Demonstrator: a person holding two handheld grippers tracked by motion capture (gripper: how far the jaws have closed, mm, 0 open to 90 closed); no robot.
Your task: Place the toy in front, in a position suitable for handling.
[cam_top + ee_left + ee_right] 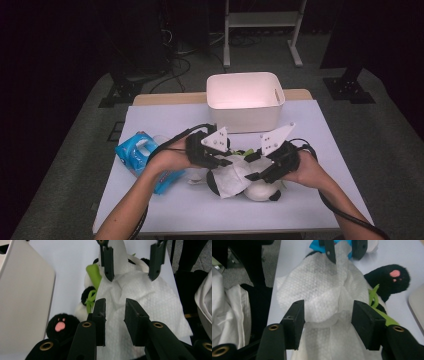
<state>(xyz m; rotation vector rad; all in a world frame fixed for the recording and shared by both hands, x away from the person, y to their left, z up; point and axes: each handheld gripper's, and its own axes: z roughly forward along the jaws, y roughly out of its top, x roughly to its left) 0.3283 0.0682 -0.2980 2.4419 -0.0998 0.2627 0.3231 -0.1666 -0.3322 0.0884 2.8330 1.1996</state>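
A black-and-white panda plush (262,191) lies on the table with a white wipe (235,177) draped over it. Its black paw with a pink pad (60,326) and a green ribbon (93,272) stick out beside the wipe. My left gripper (227,156) comes in from the left and is shut on a raised fold of the wipe (317,282). My right gripper (328,305) faces it from the right, its jaws open astride a bunched ridge of the wipe. The two grippers' tips nearly meet over the plush.
A white plastic bin (245,120) stands just behind the plush at the table's middle back. A blue packet (135,152) lies at the left under my left forearm. The table (300,210) ends close behind my wrists, with dark floor all round.
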